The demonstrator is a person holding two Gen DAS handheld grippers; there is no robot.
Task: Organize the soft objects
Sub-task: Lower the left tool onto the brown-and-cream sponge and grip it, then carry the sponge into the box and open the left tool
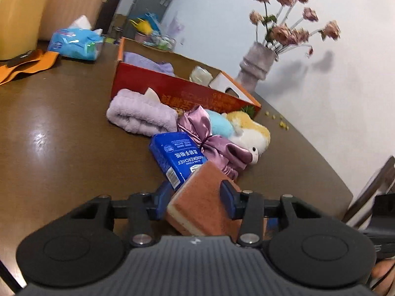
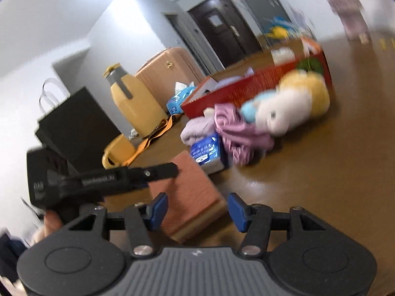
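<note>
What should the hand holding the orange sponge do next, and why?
Probably lift the sponge and carry it toward the red box. The left gripper has its fingers pressed on both sides of the sponge, the box is open, and a towel already lies inside, so it looks like the place for soft things.

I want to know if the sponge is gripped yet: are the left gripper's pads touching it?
Touching. In the left wrist view both blue pads of the left gripper press against the sponge, one on each side.
</note>
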